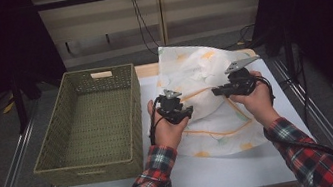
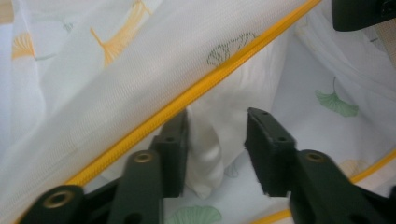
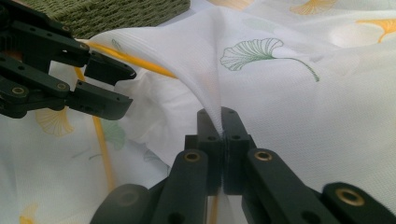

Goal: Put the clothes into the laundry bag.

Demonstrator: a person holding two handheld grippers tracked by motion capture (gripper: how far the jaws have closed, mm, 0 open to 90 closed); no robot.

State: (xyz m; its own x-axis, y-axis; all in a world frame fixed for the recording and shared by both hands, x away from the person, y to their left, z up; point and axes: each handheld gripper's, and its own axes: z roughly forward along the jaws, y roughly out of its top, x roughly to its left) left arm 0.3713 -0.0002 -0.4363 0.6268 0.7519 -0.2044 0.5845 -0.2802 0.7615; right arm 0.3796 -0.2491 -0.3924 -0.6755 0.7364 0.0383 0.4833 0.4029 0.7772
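Observation:
A white mesh cloth [image 1: 201, 70] printed with ginkgo leaves and edged by a yellow zipper [image 2: 196, 91] lies bunched on the white table [image 1: 227, 170]. My right gripper [image 1: 216, 91] is shut on a pinched peak of the cloth [image 3: 215, 60], which rises taut from between its jaws [image 3: 223, 128]. To its left, my left gripper [image 1: 189, 112] points into the cloth under the zipper. A loose white fold [image 2: 208, 149] hangs between its jaws [image 2: 217, 140], resting against one pad [image 2: 175, 154], and the other pad [image 2: 261, 149] stands clear of it. From the right gripper view, the left gripper [image 3: 119, 86] sits beside the zipper.
A large green woven basket [image 1: 89, 164] stands empty on the left of the table, close beside the left hand; its wall [image 3: 116, 11] lies just behind the cloth. Bare white table runs along the front edge. Metal rails flank the table on both sides.

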